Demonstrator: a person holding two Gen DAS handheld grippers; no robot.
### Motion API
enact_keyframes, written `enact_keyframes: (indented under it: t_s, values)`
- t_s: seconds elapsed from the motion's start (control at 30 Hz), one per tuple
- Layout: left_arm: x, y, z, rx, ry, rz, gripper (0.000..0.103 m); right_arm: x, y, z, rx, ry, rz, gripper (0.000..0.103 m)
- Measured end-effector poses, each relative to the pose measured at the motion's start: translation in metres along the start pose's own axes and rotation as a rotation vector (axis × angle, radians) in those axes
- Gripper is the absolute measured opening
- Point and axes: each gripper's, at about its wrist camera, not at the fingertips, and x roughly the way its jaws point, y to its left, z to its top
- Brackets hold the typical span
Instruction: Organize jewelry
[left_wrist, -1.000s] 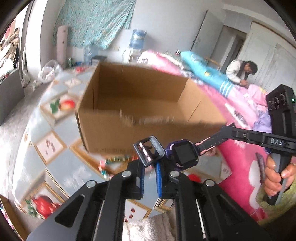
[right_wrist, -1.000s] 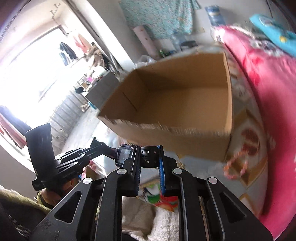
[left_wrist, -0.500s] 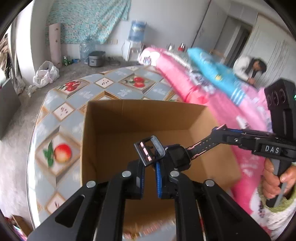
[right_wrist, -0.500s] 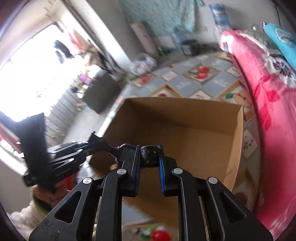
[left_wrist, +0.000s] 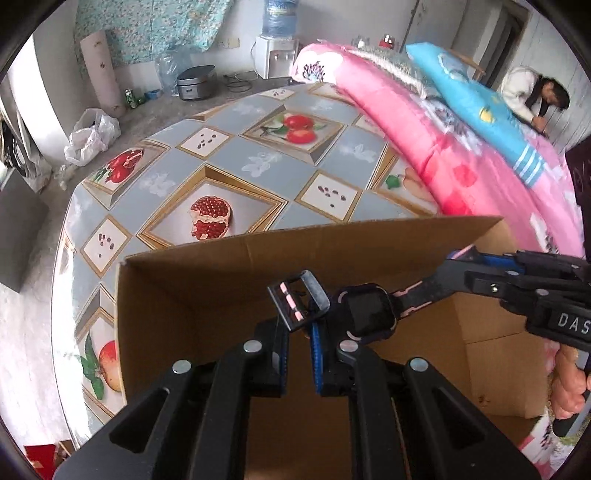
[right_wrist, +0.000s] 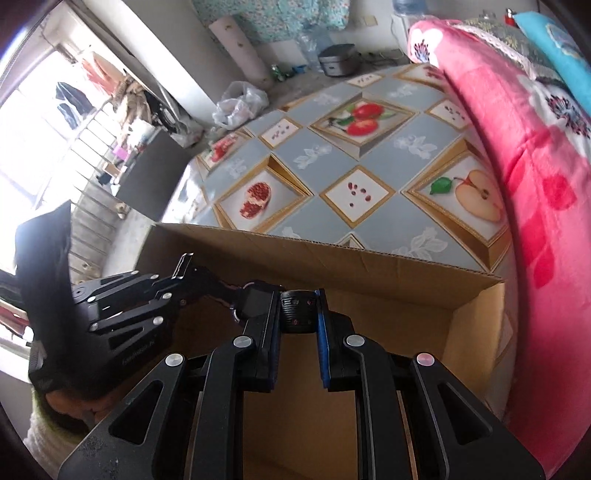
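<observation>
The right gripper (right_wrist: 298, 314) is clamped on the perforated strap end of a dark watch (right_wrist: 258, 301); the left gripper (right_wrist: 184, 275) grips the buckle end from the left; the watch hangs stretched between them over an open cardboard box (right_wrist: 369, 264); the box sits on a fruit-patterned table (right_wrist: 369, 155); a pink quilt (right_wrist: 517, 147) lies along its right edge.
</observation>
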Motion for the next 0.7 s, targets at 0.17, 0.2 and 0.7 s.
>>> enact_keyframes:
  t_s: [0.17, 0.2, 0.7]
  values:
    - [-0.044, 0.002, -0.016, -0.029, -0.064, -0.091, 0.010, -0.046, 0.004, -0.020, 0.007, -0.053, 0.103, 0.015]
    - [-0.056, 0.002, -0.021, -0.031, -0.078, -0.111, 0.009, -0.055, 0.006, -0.026, 0.002, -0.061, 0.119, 0.015]
    - [-0.168, -0.078, -0.134, 0.194, -0.324, -0.126, 0.006, -0.079, 0.021, -0.212, 0.064, -0.105, 0.258, 0.019]
